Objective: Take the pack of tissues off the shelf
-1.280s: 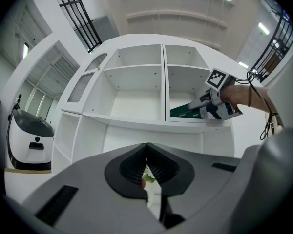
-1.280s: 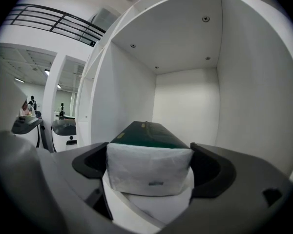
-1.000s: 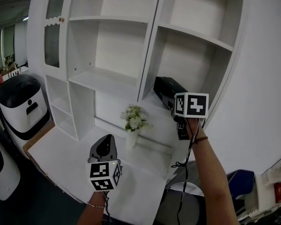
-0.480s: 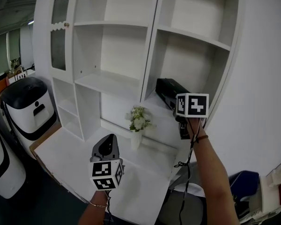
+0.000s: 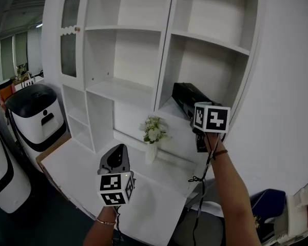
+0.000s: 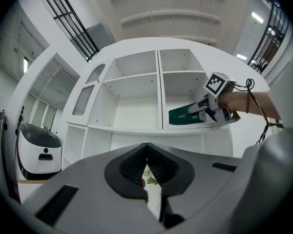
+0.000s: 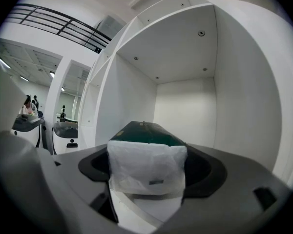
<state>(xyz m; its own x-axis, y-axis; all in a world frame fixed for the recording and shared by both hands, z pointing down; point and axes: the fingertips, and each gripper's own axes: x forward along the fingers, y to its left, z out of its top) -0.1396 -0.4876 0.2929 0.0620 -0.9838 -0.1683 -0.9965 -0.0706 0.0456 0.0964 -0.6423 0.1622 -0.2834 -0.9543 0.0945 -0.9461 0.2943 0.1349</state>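
- The right tool (image 7: 147,178) has just been closing its jaws around the near end of the pack of tissues (image 5: 187,96). In the right gripper view the pack's pale, wrapped end fills the space between the two dark pads, and no gap shows on either side.
- In my judgement the grip is now made or very nearly made. What remains is to draw the pack out of the shelf unit (image 5: 118,89).
- The pack, dark green on top, lies flat on the board of the unit's lower right compartment. Its near end is at the compartment's front edge, and it is not yet lifted.
- The left tool (image 6: 147,150) waits low in front of the unit, above the counter (image 5: 87,170). Its jaws are closed tip to tip and hold nothing.
- A small vase of flowers (image 5: 153,131) stands on the counter just in front of the unit's central upright.
- In the head view the right tool's marker cube hides the jaws and the contact with the pack.
- How firmly the pads squeeze cannot be judged. The pack's far end and any print on it are hard to make out.
- A white machine with a dark top (image 5: 35,114) stands left of the unit. Another beside it is cut off by the frame edge.
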